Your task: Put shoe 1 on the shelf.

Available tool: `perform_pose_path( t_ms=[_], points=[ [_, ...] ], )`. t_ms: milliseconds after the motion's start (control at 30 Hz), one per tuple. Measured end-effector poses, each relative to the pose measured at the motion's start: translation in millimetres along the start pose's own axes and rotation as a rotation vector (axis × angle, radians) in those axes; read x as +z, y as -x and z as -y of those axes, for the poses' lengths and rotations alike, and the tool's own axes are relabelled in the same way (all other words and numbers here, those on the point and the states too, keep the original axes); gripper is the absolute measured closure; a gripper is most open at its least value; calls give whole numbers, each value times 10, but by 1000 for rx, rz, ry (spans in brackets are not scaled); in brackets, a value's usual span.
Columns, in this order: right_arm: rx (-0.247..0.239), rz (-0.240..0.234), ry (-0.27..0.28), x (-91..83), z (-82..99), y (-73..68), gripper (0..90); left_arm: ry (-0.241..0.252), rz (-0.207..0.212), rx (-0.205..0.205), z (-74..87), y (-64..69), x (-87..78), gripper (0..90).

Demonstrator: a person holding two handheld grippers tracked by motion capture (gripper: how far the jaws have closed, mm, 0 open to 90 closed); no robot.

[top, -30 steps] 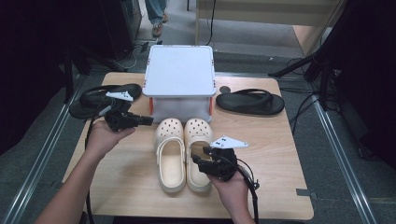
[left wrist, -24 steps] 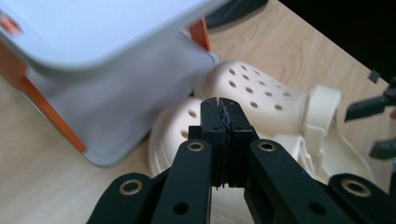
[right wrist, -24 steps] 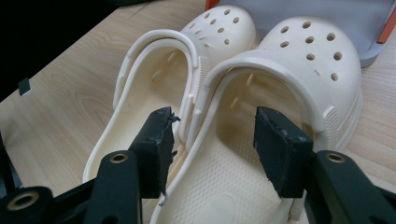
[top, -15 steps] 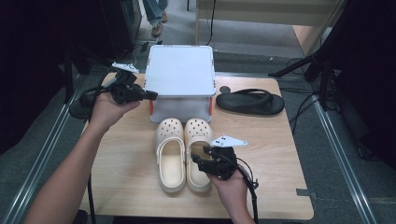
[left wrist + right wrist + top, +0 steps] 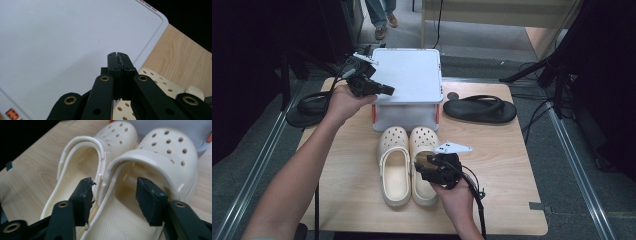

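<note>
Two cream clogs lie side by side, toes toward the box: the left clog (image 5: 394,167) and the right clog (image 5: 426,141). My right gripper (image 5: 418,170) is open and low over them. In the right gripper view (image 5: 115,185) its jaws straddle the inner side wall of the right clog (image 5: 165,152) without touching it, one jaw toward the left clog (image 5: 75,165). My left gripper (image 5: 389,91) is shut and empty, raised over the front left edge of the white box lid (image 5: 412,70). The left gripper view has its shut fingertips (image 5: 117,53) above the lid (image 5: 62,37).
One black flip-flop (image 5: 479,109) lies to the right of the box, another (image 5: 309,107) at the table's left edge. The wooden table (image 5: 512,165) has bare room at the front and right. Dark stands and cables ring the table; a person's legs (image 5: 379,15) stand behind.
My left hand has lifted away from the left flip-flop and moved up and right to the box lid, jaws shut throughout. The right hand has stayed at the clogs.
</note>
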State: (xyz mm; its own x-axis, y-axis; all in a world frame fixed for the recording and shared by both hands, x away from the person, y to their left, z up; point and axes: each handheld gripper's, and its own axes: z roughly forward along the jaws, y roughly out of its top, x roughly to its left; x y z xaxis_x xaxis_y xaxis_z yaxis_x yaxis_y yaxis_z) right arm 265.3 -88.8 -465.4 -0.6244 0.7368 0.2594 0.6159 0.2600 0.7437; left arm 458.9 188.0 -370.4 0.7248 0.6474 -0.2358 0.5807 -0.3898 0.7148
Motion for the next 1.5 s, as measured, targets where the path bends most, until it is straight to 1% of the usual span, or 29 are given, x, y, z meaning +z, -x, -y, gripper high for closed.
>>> perform_pose_path(
  t_ms=[67,100,133,200,367,400,433,567,633,733,800,900,967,1100,1167,1233,1300,1333,1400,1500],
  points=[
    [-3,6,-9,28,17,-29,465,-10,-4,7,0,4,49,899],
    [-2,8,-8,42,26,-46,464,-18,-11,18,4,-7,63,900],
    [-4,10,-10,54,34,-64,461,-15,-9,4,8,-17,76,900],
    [-6,20,-8,90,43,-80,454,-5,4,-5,15,-42,84,900],
    [20,25,-8,217,54,-111,434,4,12,-8,24,-65,92,899],
    [15,32,-8,236,54,-118,425,7,15,-28,26,-77,93,897],
    [14,43,-9,266,53,-130,410,10,18,-32,26,-89,94,887],
    [54,62,0,369,50,-150,398,11,5,-8,29,-73,97,897],
    [60,69,1,407,45,-161,398,12,6,4,27,-68,104,900],
    [67,79,0,468,31,-185,397,17,6,7,21,-64,121,900],
    [69,89,-4,515,19,-201,398,17,16,6,18,-64,131,900],
    [72,102,-1,567,2,-214,414,19,18,6,20,-63,134,900],
    [84,122,-1,606,-10,-214,435,18,23,1,21,-70,133,900],
    [105,140,0,678,-27,-206,453,18,20,3,24,-64,133,900],
    [117,162,3,709,-35,-208,495,17,24,1,26,-63,131,900],
    [132,163,2,716,-48,-201,526,13,28,4,28,-68,124,900],
    [135,165,0,714,-54,-199,548,16,30,2,37,-65,122,900],
    [142,158,-3,709,-55,-197,554,19,27,3,42,-60,123,900],
    [147,164,0,701,-56,-198,578,23,14,7,51,-40,122,900],
    [169,170,4,693,-54,-202,609,21,18,2,53,-32,120,900]
  ],
)
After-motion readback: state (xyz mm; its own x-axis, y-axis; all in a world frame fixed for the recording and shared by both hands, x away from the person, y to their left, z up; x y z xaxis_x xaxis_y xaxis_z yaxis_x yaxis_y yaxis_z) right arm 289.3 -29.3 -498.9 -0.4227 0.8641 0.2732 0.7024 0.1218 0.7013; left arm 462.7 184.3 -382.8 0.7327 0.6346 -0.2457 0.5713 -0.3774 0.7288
